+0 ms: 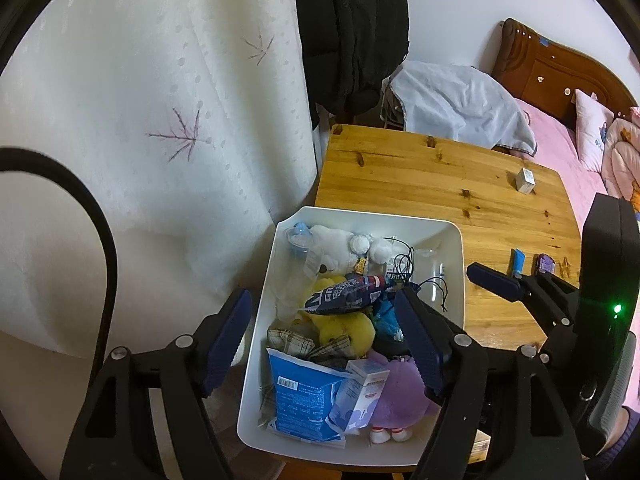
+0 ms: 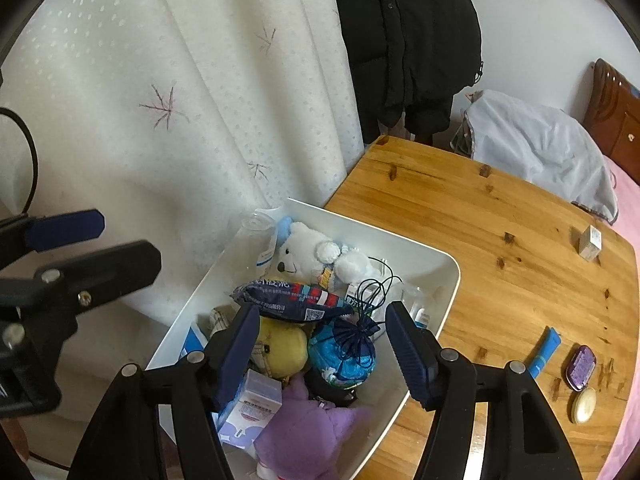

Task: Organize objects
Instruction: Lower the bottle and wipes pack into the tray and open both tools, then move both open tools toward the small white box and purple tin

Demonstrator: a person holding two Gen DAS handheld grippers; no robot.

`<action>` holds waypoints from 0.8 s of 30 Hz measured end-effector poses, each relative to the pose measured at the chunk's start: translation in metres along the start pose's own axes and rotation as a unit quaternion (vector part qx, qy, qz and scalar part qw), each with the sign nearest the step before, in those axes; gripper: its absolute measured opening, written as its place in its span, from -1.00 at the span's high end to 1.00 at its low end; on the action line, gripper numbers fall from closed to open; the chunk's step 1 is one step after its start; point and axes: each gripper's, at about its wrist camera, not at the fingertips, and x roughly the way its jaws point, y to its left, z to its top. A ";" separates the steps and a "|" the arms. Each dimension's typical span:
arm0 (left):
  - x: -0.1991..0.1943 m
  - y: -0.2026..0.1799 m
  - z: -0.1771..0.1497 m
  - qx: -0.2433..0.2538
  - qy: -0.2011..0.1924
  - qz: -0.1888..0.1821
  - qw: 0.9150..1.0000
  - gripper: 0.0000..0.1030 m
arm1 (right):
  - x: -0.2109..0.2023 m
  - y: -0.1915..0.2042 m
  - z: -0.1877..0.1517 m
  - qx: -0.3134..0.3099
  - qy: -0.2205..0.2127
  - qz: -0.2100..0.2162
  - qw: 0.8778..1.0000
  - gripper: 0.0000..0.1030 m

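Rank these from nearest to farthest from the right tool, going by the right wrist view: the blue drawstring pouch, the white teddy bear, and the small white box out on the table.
From the right tool:
1. Blue drawstring pouch, in the bin directly between the tool's fingers.
2. White teddy bear, at the bin's far end near the curtain.
3. Small white box, alone on the table's far right, toward the bed.
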 end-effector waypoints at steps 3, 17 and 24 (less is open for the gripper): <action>-0.001 -0.001 0.002 0.003 -0.002 0.001 1.000 -0.50 | -0.002 0.000 -0.001 -0.001 -0.002 -0.001 1.000 -0.29; -0.010 -0.014 0.005 0.014 -0.012 0.004 1.000 -0.50 | -0.021 -0.007 -0.013 0.001 -0.010 -0.003 1.000 -0.29; -0.016 -0.023 0.004 0.018 -0.015 0.001 1.000 -0.50 | -0.037 -0.018 -0.023 0.012 -0.016 -0.007 1.000 -0.29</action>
